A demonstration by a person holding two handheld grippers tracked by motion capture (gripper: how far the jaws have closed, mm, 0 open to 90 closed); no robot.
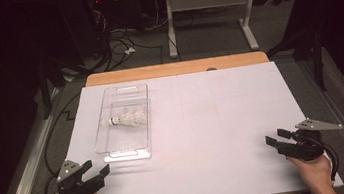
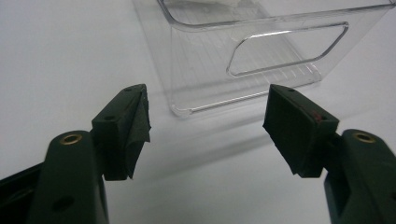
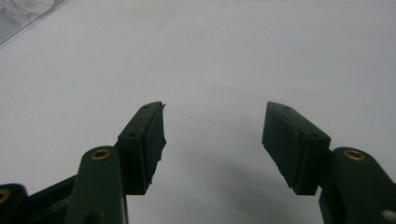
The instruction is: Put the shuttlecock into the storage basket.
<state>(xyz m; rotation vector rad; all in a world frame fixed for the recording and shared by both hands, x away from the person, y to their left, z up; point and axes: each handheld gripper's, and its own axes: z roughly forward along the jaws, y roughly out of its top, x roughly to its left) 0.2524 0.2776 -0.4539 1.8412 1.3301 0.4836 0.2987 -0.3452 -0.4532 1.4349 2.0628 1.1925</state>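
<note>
Clear plastic walls surround a white shuttlecock [image 1: 126, 118], which lies on its side in the middle of a long tray [image 1: 107, 126] on the left half of the white table [image 1: 223, 120]. The left gripper [image 1: 97, 169] rests near the tray's near end, jaws spread and empty, facing its cut-out handle [image 2: 287, 48]. The right gripper [image 1: 276, 138] sits well apart at the table's right edge, also spread, holding nothing. The tray looks light; a nudge from the left jaws would likely slide it

Black tongs [image 1: 96, 171], clear bin [image 1: 124, 123], white shuttlecock [image 1: 128, 118], white table [image 1: 223, 115].
</note>
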